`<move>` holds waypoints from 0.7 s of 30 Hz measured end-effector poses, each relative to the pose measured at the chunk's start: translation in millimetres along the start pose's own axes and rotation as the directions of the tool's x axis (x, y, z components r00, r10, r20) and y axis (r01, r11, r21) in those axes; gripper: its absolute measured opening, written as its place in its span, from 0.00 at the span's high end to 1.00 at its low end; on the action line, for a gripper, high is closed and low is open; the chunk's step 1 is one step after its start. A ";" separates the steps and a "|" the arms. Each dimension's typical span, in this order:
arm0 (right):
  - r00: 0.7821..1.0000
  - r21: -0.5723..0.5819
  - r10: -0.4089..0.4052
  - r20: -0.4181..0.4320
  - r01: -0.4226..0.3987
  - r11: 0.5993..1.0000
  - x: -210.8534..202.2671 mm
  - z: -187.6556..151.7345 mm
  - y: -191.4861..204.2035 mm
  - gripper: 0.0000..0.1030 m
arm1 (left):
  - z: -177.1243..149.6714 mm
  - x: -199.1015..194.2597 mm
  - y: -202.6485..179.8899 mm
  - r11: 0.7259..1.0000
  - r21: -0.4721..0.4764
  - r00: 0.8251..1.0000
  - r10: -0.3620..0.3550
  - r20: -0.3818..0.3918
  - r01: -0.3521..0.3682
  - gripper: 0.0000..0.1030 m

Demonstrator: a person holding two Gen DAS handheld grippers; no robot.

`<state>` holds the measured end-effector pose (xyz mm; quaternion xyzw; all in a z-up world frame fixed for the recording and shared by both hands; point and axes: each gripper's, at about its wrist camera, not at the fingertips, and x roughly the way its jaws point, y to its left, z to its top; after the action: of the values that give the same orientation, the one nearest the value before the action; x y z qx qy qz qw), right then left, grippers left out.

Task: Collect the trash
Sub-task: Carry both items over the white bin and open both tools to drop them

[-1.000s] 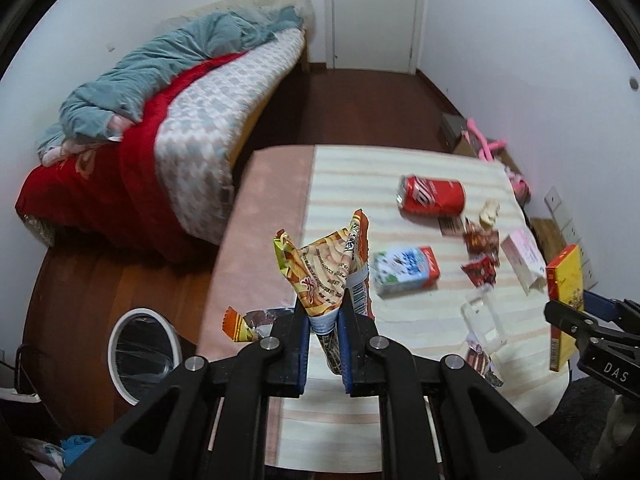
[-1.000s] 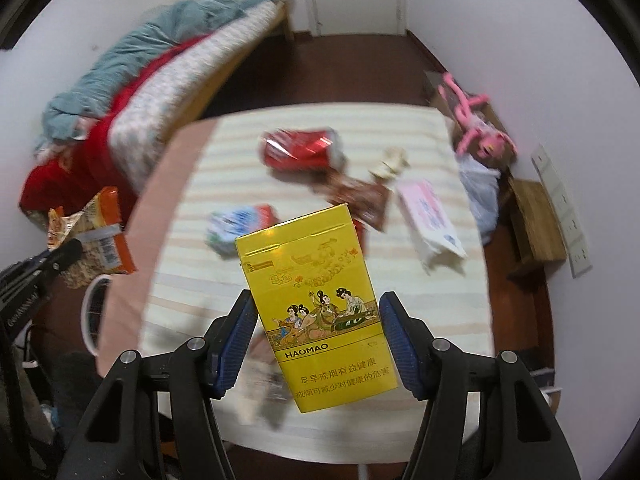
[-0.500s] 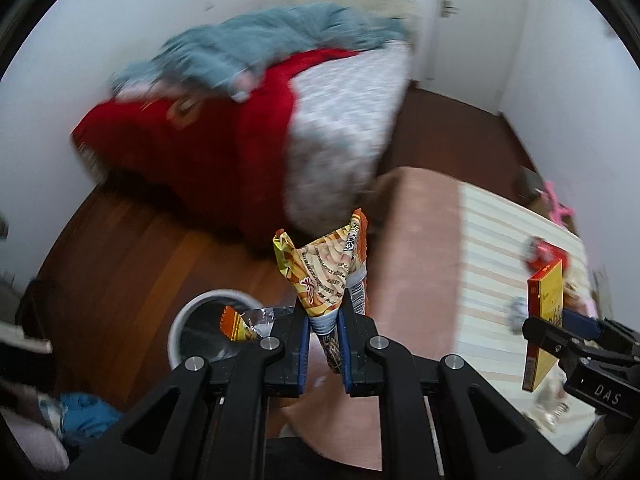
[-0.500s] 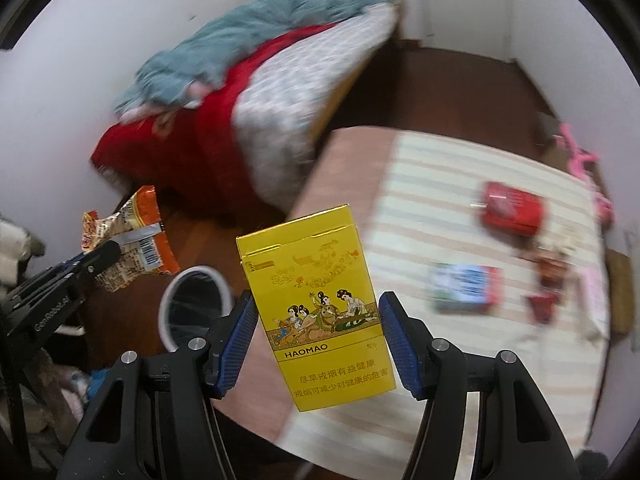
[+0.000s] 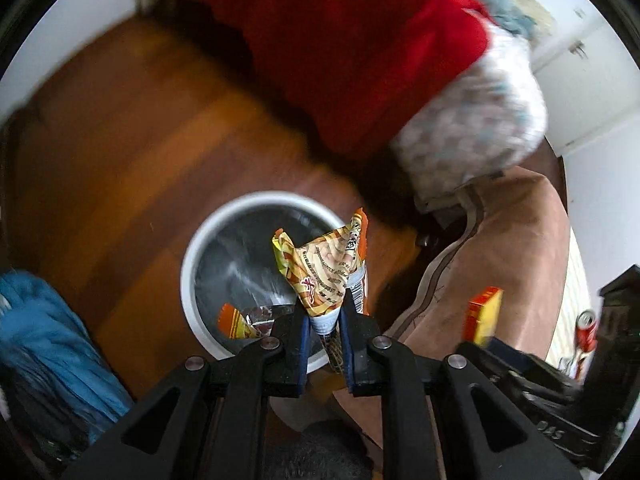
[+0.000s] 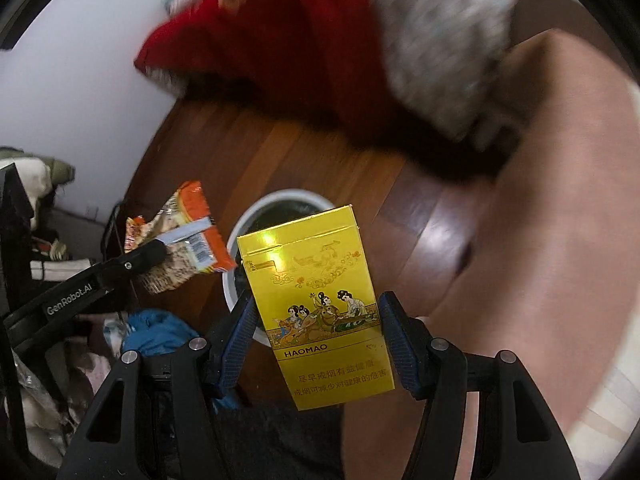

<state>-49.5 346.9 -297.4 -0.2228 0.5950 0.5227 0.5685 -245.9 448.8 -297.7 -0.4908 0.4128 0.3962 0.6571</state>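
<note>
My left gripper (image 5: 323,322) is shut on an orange and yellow snack wrapper (image 5: 324,272) and holds it above the white-rimmed trash bin (image 5: 208,236) on the wooden floor. My right gripper (image 6: 316,320) is shut on a yellow HAOMAO cigarette box (image 6: 316,304), held just right of the same bin (image 6: 240,236), which the box partly hides. The wrapper (image 6: 180,236) and the left gripper's fingers (image 6: 140,254) show at the left in the right wrist view. The box (image 5: 482,314) shows at the right in the left wrist view.
A bed with a red blanket (image 5: 360,40) lies beyond the bin. The table's brown cloth edge (image 5: 500,248) is to the right, with a red can (image 5: 586,330) on it. Blue cloth (image 5: 44,340) lies on the floor at the left.
Both grippers swung left and down from the table toward the floor bin, still holding the wrapper and the box. The bin is now directly under the wrapper.
</note>
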 end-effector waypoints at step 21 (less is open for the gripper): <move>0.973 -0.043 -0.041 -0.227 0.032 0.999 149.7 37.0 13.3 0.00 | -19.4 5.2 62.3 0.947 -0.111 0.950 0.307 0.053 -0.300 0.02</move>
<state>-82.5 433.3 -421.6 -0.3033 0.6417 0.4946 0.5016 -304.8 443.3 -325.9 -0.4399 0.4397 0.5299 0.5765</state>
